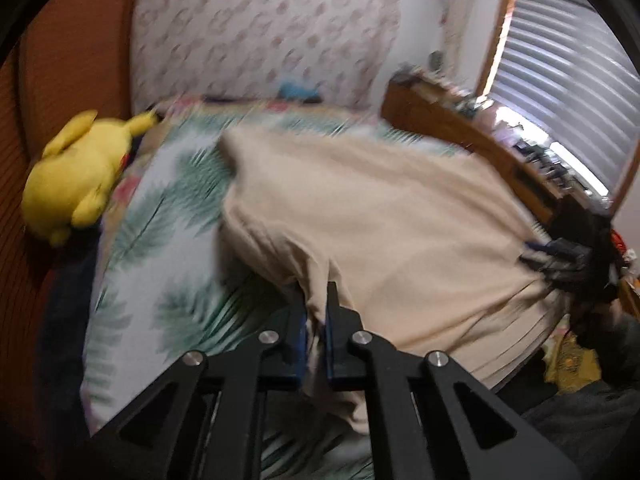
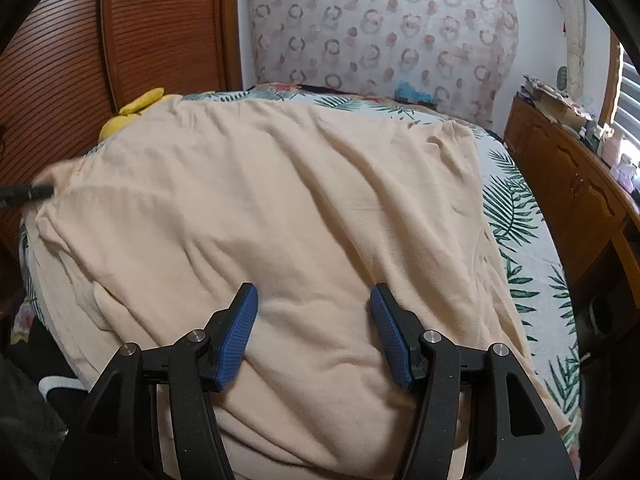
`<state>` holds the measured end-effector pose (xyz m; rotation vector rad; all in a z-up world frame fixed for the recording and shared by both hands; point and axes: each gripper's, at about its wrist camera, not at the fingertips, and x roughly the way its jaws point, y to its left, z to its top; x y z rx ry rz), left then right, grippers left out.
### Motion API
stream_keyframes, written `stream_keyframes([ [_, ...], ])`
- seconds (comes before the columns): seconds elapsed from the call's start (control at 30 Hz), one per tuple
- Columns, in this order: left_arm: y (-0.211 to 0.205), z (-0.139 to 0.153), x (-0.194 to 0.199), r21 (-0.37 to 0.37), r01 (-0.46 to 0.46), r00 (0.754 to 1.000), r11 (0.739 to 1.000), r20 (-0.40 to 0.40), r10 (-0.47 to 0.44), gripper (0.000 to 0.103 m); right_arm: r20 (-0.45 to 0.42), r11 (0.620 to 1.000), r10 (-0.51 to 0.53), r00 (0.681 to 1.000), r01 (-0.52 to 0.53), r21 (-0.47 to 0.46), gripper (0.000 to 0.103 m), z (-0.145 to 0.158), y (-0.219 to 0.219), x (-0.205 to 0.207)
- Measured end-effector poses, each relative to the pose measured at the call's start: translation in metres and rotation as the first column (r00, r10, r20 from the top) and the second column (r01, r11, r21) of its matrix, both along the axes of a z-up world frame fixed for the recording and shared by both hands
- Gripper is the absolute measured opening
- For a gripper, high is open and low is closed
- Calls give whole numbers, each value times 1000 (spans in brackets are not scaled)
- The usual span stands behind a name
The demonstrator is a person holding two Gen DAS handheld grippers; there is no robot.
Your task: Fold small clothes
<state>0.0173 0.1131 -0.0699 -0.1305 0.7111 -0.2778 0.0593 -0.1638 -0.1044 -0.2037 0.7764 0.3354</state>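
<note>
Bedroom light comes from a blinded window (image 1: 568, 92) on the right, over a bed with a leaf-print cover (image 2: 516, 216) that carries everything here.

Nearest in the left wrist view, the left gripper (image 1: 316, 312) has its fingers pressed together on a bunched fold of a beige shirt (image 2: 280, 200), pinching the cloth at the bed's near left edge. That view is smeared by motion, so the exact part of the garment in the grip cannot be told. In the right wrist view the right gripper (image 2: 316, 332) hovers over the near middle of the shirt with its fingers spread wide and nothing between them; whether the tips touch the cloth cannot be told.

The shirt lies spread over most of the bed, wrinkled, its far edge reaching toward the head end. Beyond its far left corner sits a yellow plush (image 1: 76, 172), partly hidden by the cloth in the right view. A patterned pillow (image 2: 376, 28) stands against the wall at the head, and a wooden dresser (image 2: 568, 184) runs along the bed's right side.

Folding looks barely begun: the garment is still open and creased. With only one side held, a pull from the left could drag the whole shirt across the cover instead of turning it over, skewing the fold or bunching the wrinkles deeper. A thin pinch may also slip free mid-lift. A far edge carried leftward could snag the plush.
</note>
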Motion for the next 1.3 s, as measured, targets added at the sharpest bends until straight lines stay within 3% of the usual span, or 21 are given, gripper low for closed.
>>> stream_keyframes([
  [0.17, -46, 44, 22, -23, 122, 989, 992, 92, -120, 2, 32, 999, -43, 999, 42, 33, 60, 17, -20, -9],
  [0.33, -100, 75, 46, -5, 251, 957, 968, 151, -247, 2, 72, 995, -97, 993, 95, 36, 60, 33, -45, -20],
  [0.6, -192, 108, 80, 18, 432, 888, 902, 164, -429, 2, 106, 985, -164, 981, 157, 71, 60, 49, -79, -31],
  [0.8, -259, 113, 70, 33, 542, 831, 840, 132, -541, 2, 125, 980, -191, 974, 181, 89, 60, 57, -95, -39],
  [0.87, -271, 104, 67, 43, 547, 830, 836, 101, -548, 5, 125, 979, -194, 973, 183, 94, 60, 57, -98, -41],
  [0.97, -277, 93, 66, 37, 564, 822, 825, 67, -565, 25, 124, 979, -195, 973, 185, 91, 60, 56, -100, -42],
  [1.03, -275, 92, 64, 48, 548, 832, 835, 74, -550, 39, 123, 978, -197, 973, 186, 93, 60, 55, -101, -44],
  [1.17, -256, 93, 63, 63, 512, 852, 857, 91, -515, 51, 121, 978, -193, 974, 182, 99, 60, 55, -102, -43],
  [1.23, -241, 92, 63, 68, 485, 867, 872, 98, -489, 63, 120, 981, -181, 976, 170, 99, 60, 55, -97, -40],
  [1.3, -226, 90, 64, 77, 450, 884, 890, 100, -456, 63, 121, 983, -166, 979, 156, 93, 60, 57, -90, -35],
])
